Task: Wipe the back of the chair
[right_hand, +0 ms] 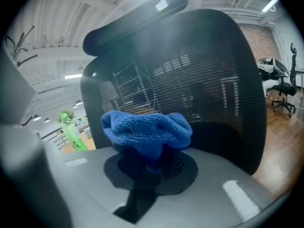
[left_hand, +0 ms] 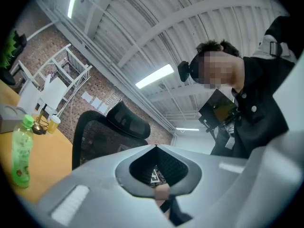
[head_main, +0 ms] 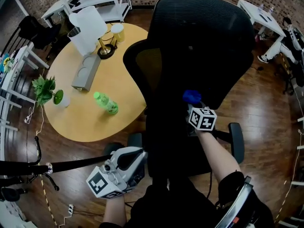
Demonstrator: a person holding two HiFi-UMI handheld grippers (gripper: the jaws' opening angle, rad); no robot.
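Lowest and closest sits the left gripper (left_hand: 156, 148), held down by the person's lap. Its jaws are pressed together at the tips and hold nothing. One step farther, the right gripper (right_hand: 149, 151) pinches a bunched-up blue cloth (right_hand: 145, 129) - the fuzzy cloth puffs out over both jaws. A cube (head_main: 203, 118) with black and white squares rides on this gripper.

Right behind the cloth is the chair (head_main: 199, 46). It is black, and its big rounded back is made of thin see-through net with a headrest (right_hand: 137, 18) on top. The cloth is at the lower middle of that back, so close that I cannot tell if it touches.

Left of the chair stands a round yellow table (head_main: 90, 122). On it lies a green bottle (head_main: 106, 103) - its label is too small to read. Near the table's left edge is a small green plant (head_main: 43, 89).
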